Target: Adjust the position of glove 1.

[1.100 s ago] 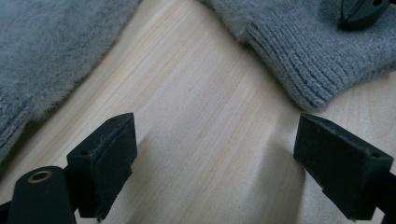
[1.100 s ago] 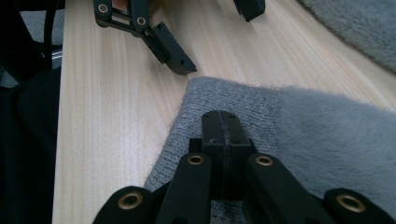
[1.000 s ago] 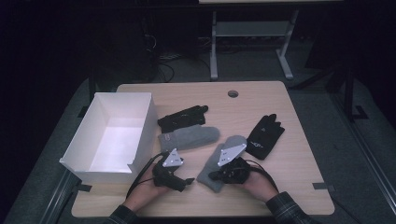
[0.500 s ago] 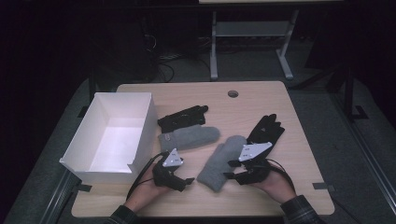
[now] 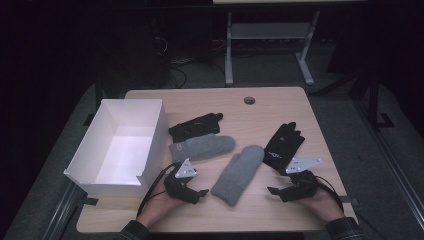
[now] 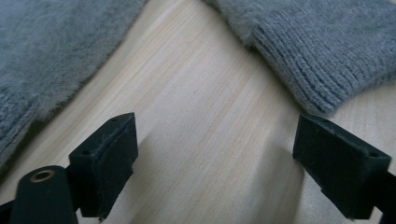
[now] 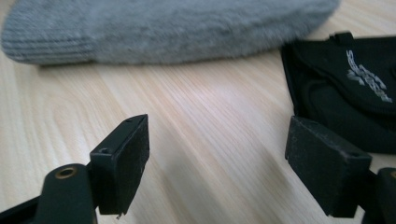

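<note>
Dark floor and a grey metal stand surround the pale wooden table (image 5: 270, 102), where a white box (image 5: 120, 142) sits at the left edge. Four gloves lie on the wood: a grey mitten (image 5: 202, 147) just beside the box, a second grey mitten (image 5: 238, 173) lying slantwise near the table's middle, a black glove (image 5: 196, 127) above the first mitten, and another black glove (image 5: 284, 145) with a pale logo to the right.

At the near edge the left gripper (image 5: 200, 192) rests low over bare wood, its jaws spread wide with nothing between them; in the left gripper view one mitten's ribbed cuff lies just beyond the right pad (image 6: 338, 170), seemingly apart from it, though the angle makes that hard to judge.

Farther right, the right gripper (image 5: 272, 190) sits between the slanted mitten and the logo glove. Its jaws have just been opening and now stand wide, with only wood between the pads (image 7: 122, 161). In the right gripper view the mitten lies ahead, clear of the jaws, and the black glove lies just behind the right pad.
</note>
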Action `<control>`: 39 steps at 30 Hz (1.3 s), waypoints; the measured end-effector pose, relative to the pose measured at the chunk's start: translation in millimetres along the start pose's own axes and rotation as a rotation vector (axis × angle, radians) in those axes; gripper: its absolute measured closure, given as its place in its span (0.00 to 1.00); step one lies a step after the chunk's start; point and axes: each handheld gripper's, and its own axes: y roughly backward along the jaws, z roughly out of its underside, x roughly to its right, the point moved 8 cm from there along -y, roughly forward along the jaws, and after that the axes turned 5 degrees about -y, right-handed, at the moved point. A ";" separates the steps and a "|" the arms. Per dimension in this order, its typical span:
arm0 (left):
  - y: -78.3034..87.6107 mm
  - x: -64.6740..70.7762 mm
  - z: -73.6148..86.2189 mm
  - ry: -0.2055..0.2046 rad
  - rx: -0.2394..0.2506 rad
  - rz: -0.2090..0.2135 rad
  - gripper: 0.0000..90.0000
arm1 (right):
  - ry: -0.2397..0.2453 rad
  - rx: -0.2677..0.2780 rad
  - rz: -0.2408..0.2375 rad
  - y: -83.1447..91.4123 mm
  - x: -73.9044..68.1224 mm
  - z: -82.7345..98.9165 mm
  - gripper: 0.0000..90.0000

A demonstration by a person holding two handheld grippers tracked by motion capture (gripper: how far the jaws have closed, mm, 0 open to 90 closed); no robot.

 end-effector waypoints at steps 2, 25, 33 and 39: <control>0.8 -1.2 -1.0 0.005 -0.008 -0.007 0.23 | -0.008 -0.001 -0.009 -1.8 1.6 0.8 0.23; 5.3 -44.9 -48.7 0.095 -0.021 -0.143 1.00 | 0.046 0.009 0.015 -11.7 -2.3 7.2 0.15; -2.4 -83.5 -70.4 0.187 0.015 -0.200 1.00 | 0.045 0.010 0.015 -11.8 -2.3 7.1 0.15; -14.6 -116.4 -76.4 0.228 -0.012 -0.273 1.00 | 0.046 0.010 0.015 -11.8 -2.2 7.1 0.15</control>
